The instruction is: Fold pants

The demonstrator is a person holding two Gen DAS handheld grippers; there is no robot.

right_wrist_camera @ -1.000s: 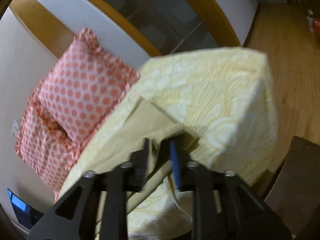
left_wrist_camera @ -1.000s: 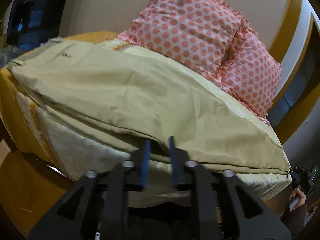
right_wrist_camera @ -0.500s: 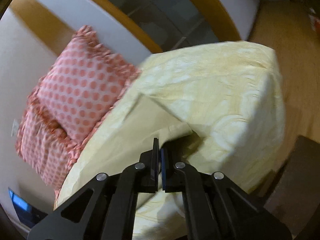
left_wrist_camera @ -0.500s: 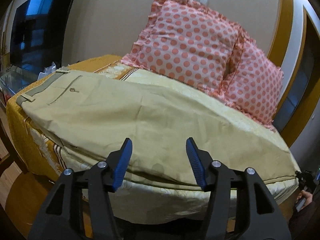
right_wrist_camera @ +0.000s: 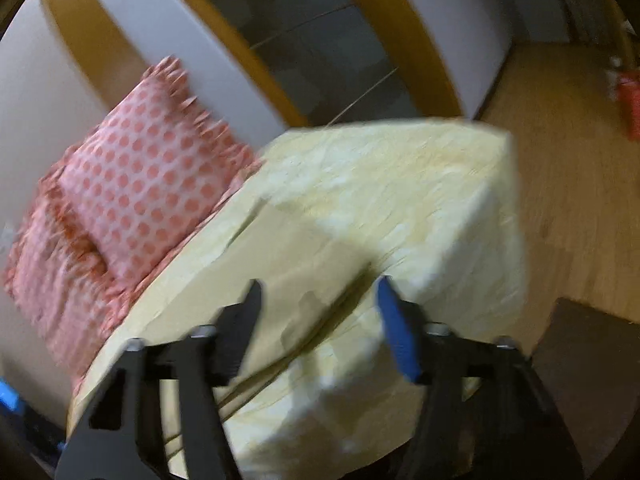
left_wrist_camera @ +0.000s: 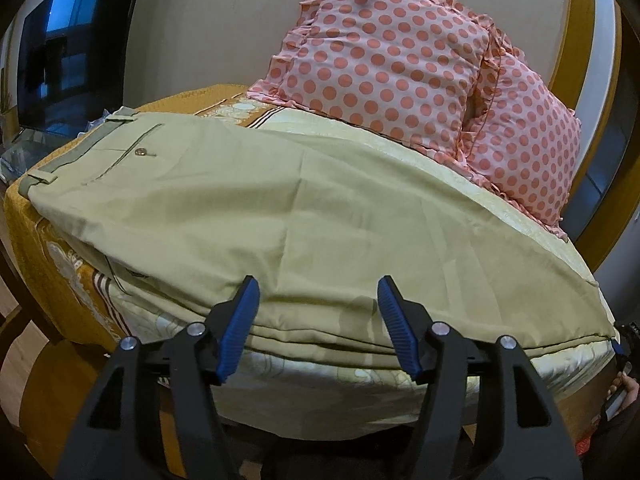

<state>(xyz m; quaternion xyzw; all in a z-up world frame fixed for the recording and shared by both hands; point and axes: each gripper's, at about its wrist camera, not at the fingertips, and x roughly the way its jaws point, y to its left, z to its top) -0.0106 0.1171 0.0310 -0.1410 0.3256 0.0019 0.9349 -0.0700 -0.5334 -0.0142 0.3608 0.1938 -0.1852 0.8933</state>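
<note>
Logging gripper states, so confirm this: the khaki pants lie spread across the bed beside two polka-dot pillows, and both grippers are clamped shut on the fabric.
Not quite. Both grippers are open, not clamped. The left wrist view shows the left gripper spread wide before the khaki cotton pants; the right wrist view shows the right gripper likewise. The pants do lie across the bed beside two pink polka-dot pillows.

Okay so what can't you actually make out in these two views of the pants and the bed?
- Pants, left wrist view: the underside and any lower layers are hidden by the top layer.
- Pants hem end, right wrist view: motion blur smears seams and edges.
- Right gripper: open, but blur hides whether it touches cloth.
- Rear pillow: mostly hidden by the front pillow.
- Bed: its base is hidden behind the left gripper.
</note>
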